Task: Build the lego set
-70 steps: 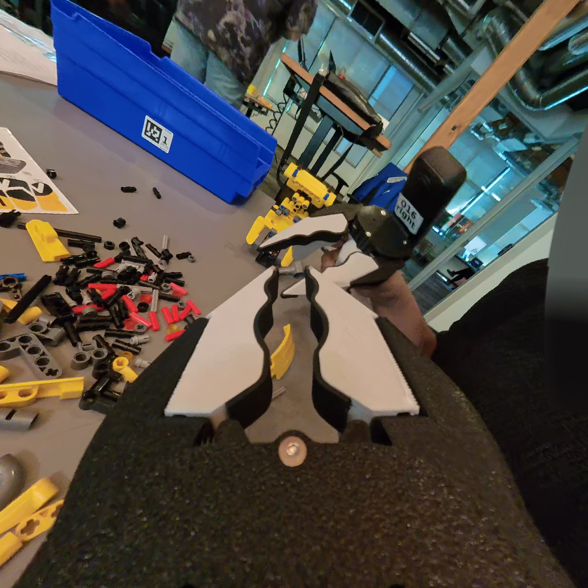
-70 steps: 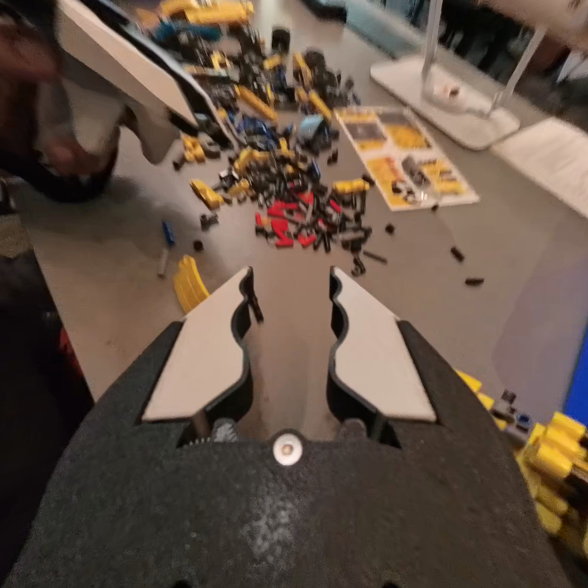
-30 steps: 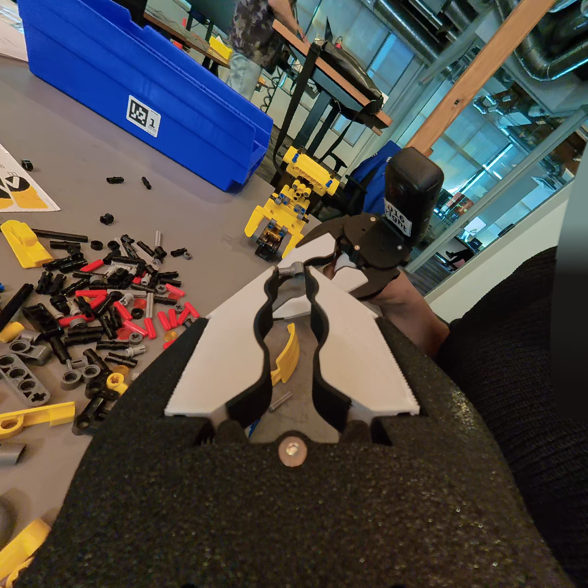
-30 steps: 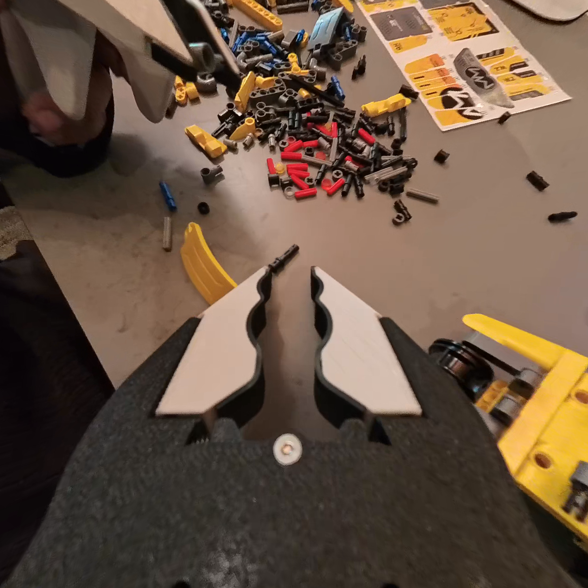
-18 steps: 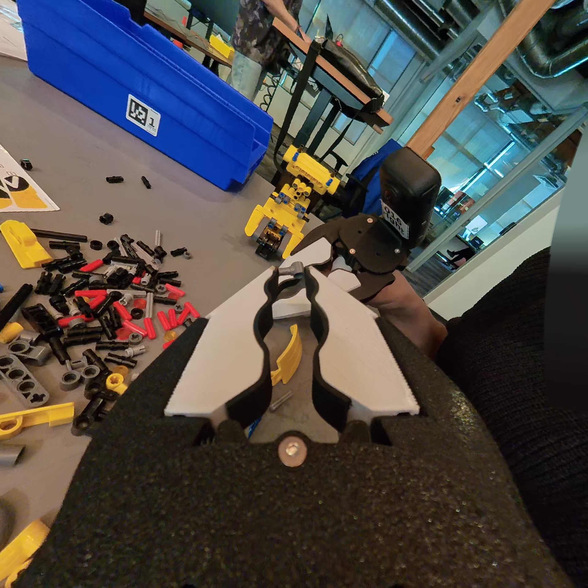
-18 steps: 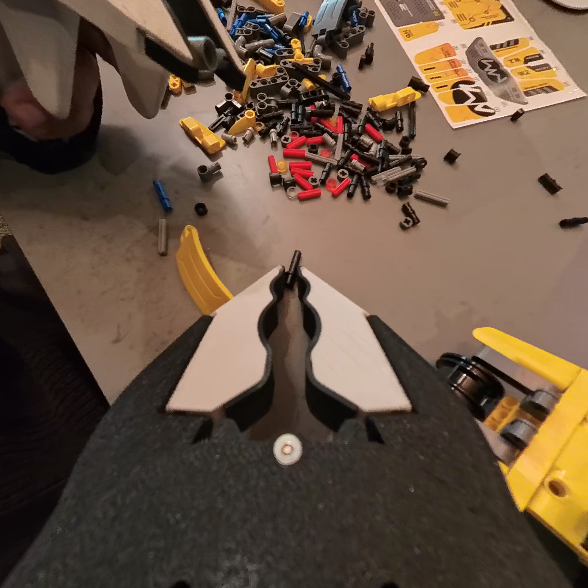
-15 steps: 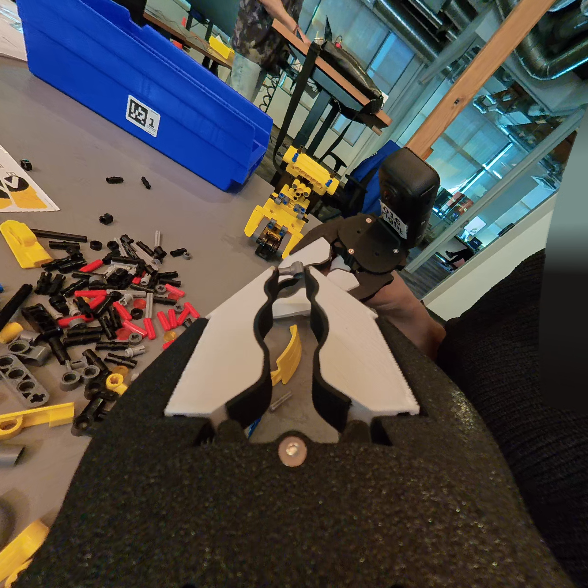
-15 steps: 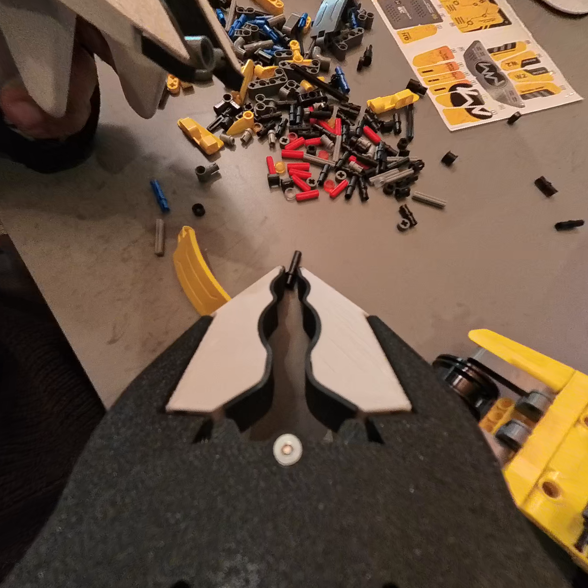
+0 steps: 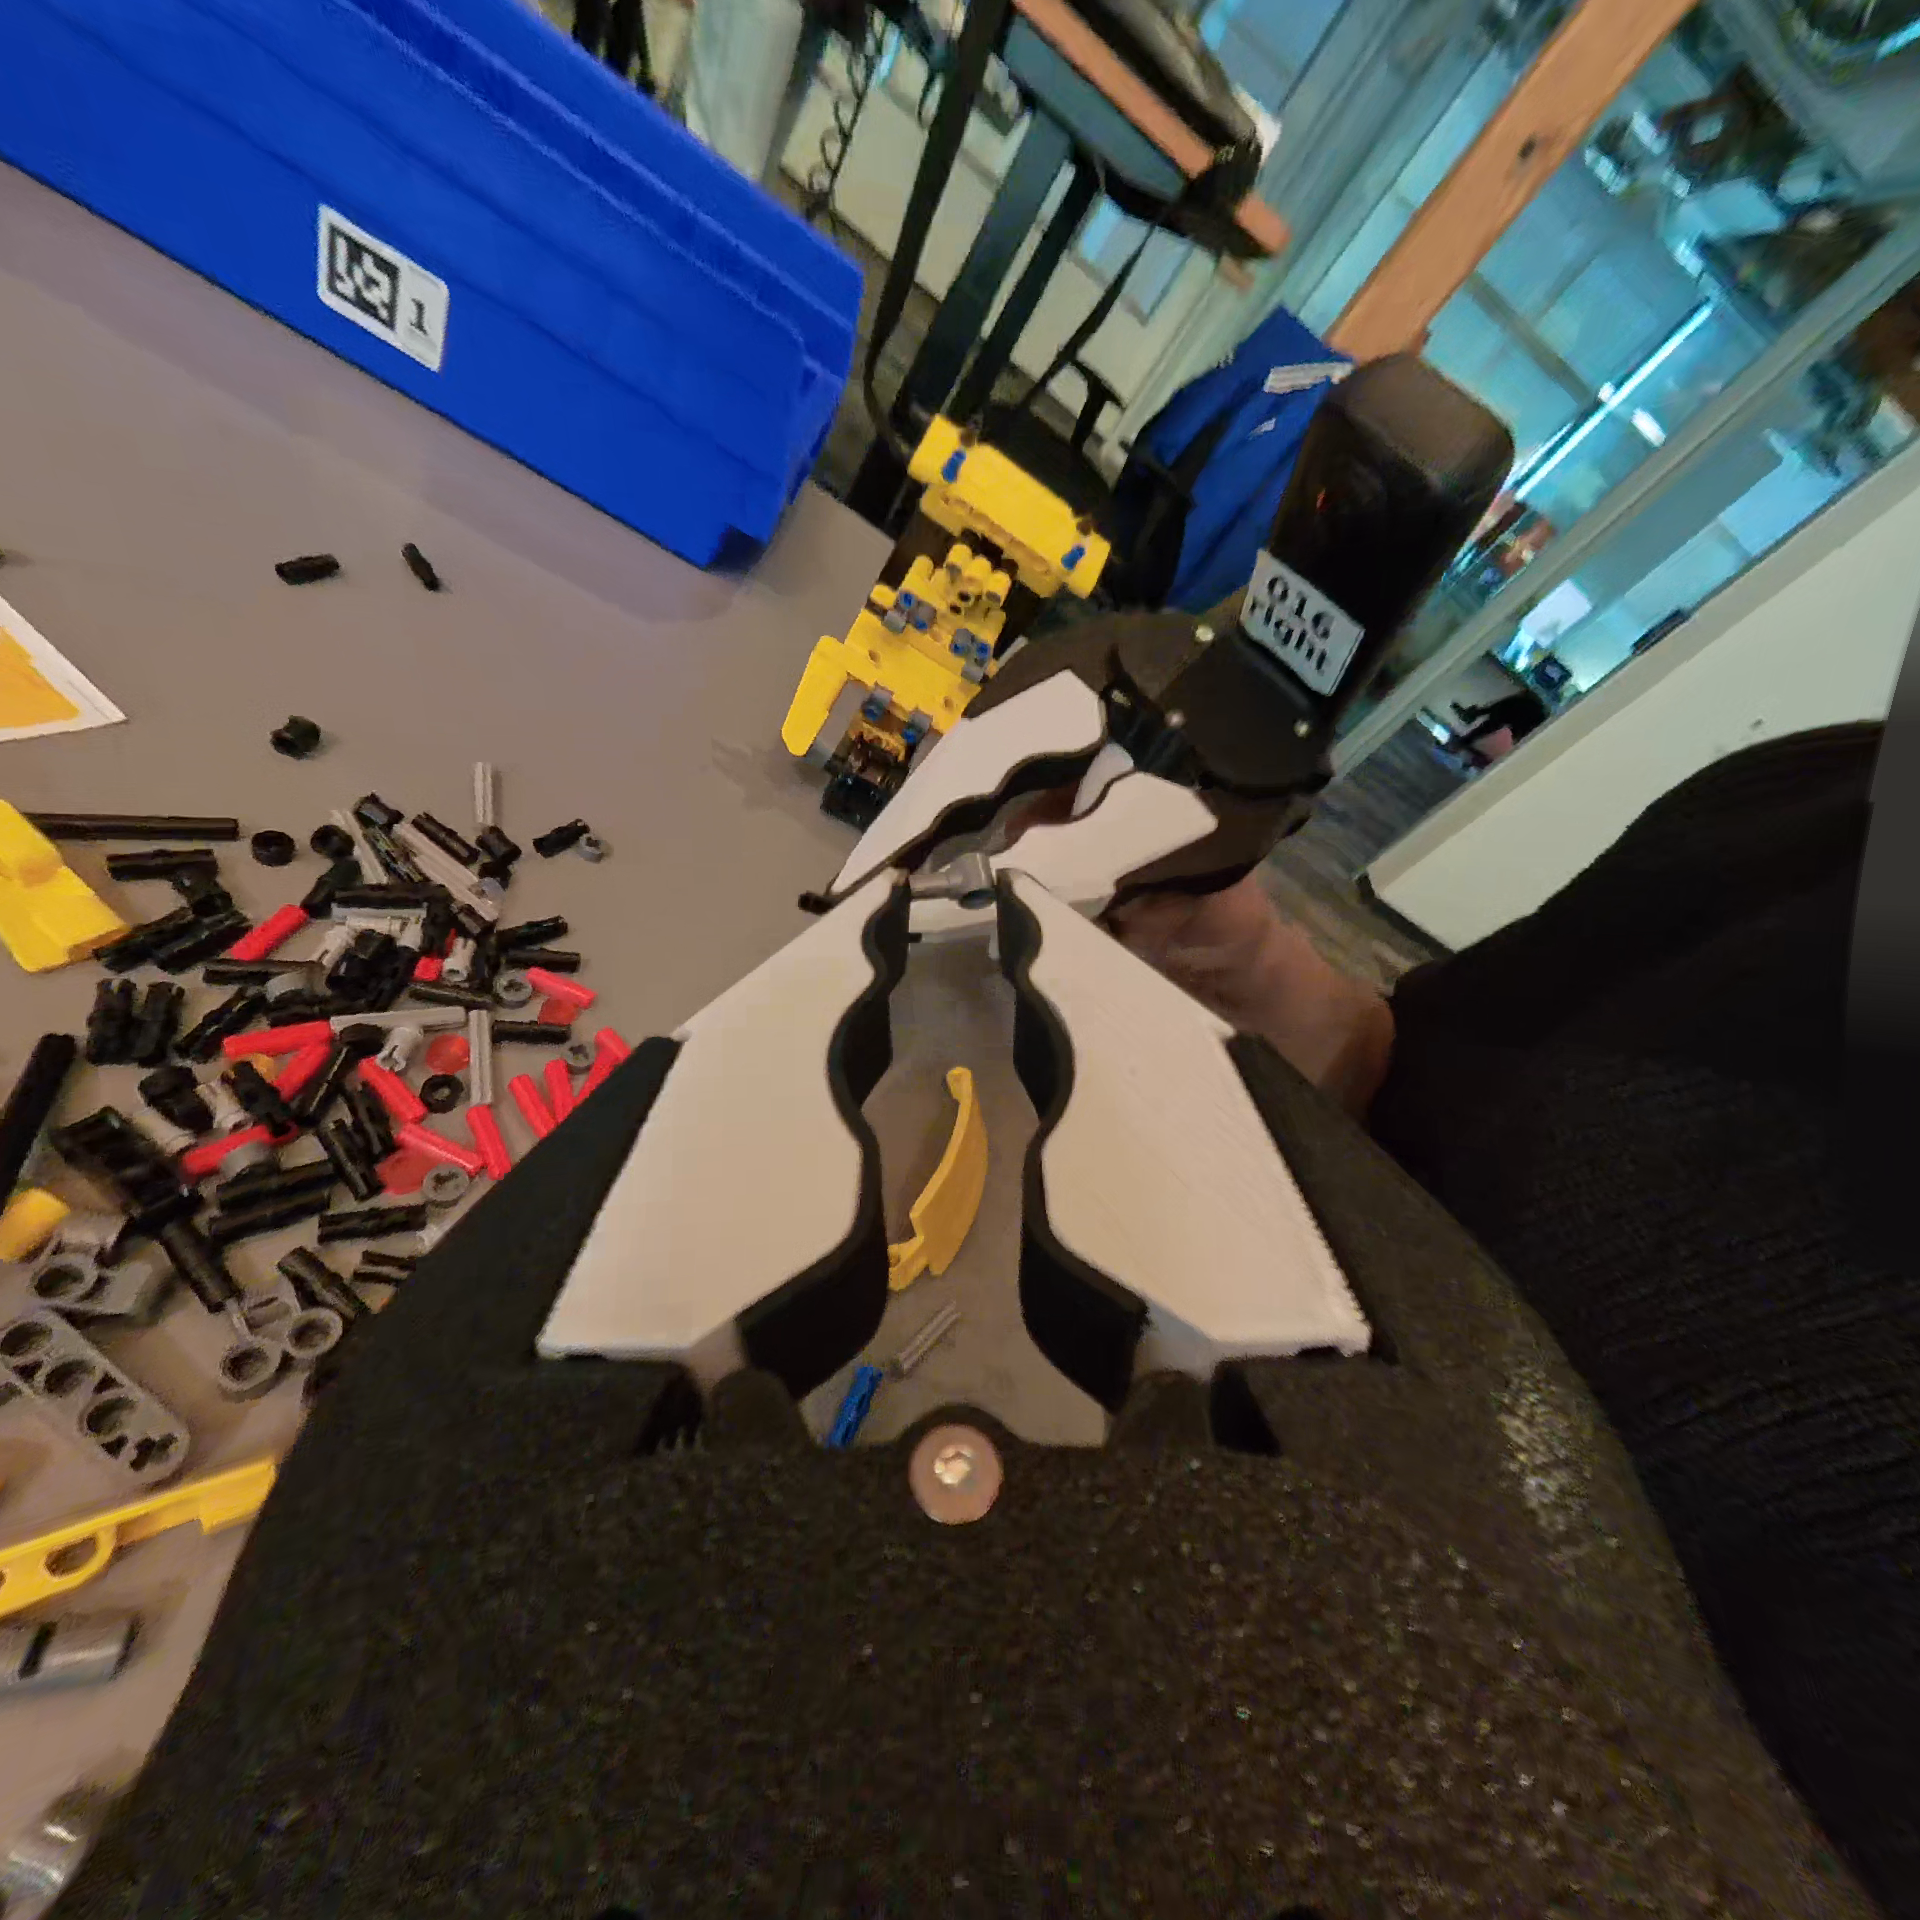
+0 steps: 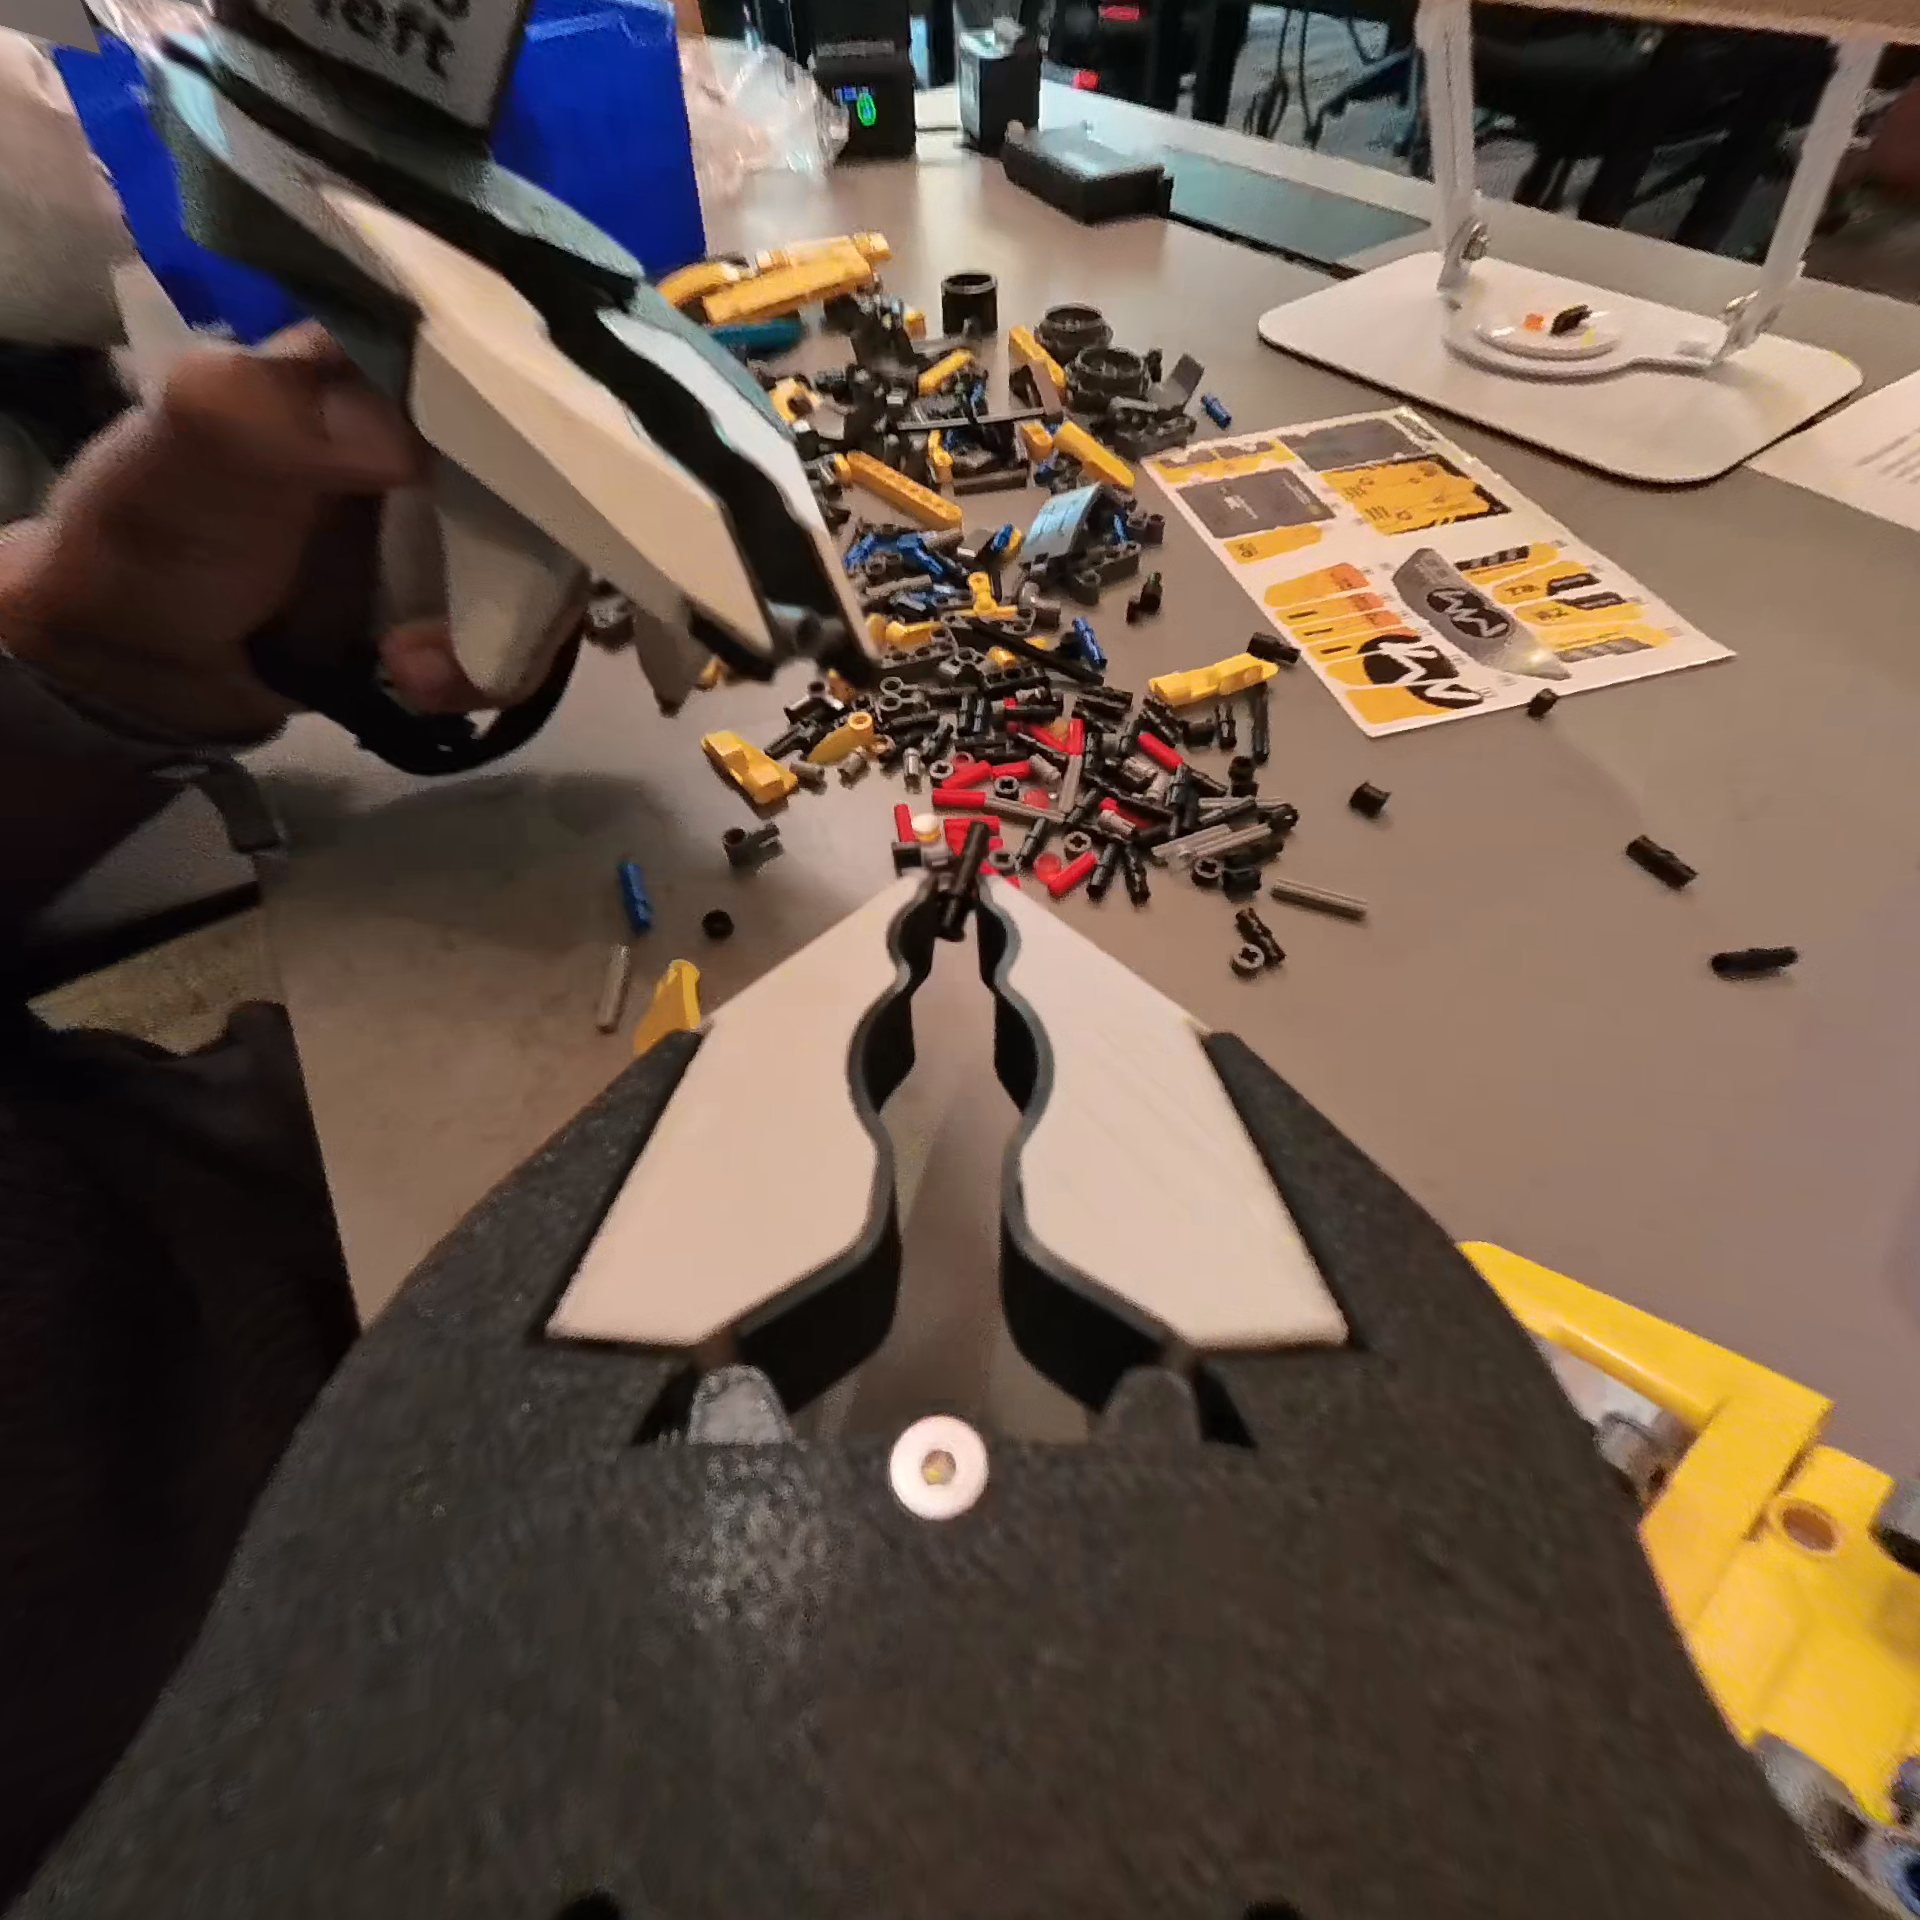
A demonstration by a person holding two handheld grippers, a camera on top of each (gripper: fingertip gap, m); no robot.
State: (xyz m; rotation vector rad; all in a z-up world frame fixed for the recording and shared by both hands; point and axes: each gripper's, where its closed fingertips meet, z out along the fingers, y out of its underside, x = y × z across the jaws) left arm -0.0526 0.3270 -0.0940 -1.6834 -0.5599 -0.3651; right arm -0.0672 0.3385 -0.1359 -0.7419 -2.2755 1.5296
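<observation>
Left gripper (image 9: 948, 891): white ribbed plastic fingers with black wavy inner pads, closed at the tips on a small grey connector piece (image 9: 954, 881); held above the desk.
Below left fingers: curved yellow panel (image 9: 943, 1195), short grey pin (image 9: 923, 1338) and blue pin (image 9: 854, 1390) lying on the matte grey desk (image 9: 582, 665).
Right gripper (image 10: 948, 902): same white-and-black build, fingers nearly together, pinching a thin black axle pin (image 10: 958, 873) that juts past the tips; in the left wrist view its tips sit just beside the grey connector.
Loose parts pile (image 10: 1049, 748): small red, black and grey pins, yellow beams, scattered ahead of both grippers.
Yellow model (image 9: 935, 644): partly built, studded beam frame, standing near the desk edge, beyond the grippers.
Sticker sheet (image 10: 1423, 566): flat, glossy, yellow and grey, beyond the pile.
Blue bin (image 9: 436, 260): smooth plastic, ridged side, square white tag, far side of desk.
White stand base (image 10: 1558, 384): flat, rounded, far end.
</observation>
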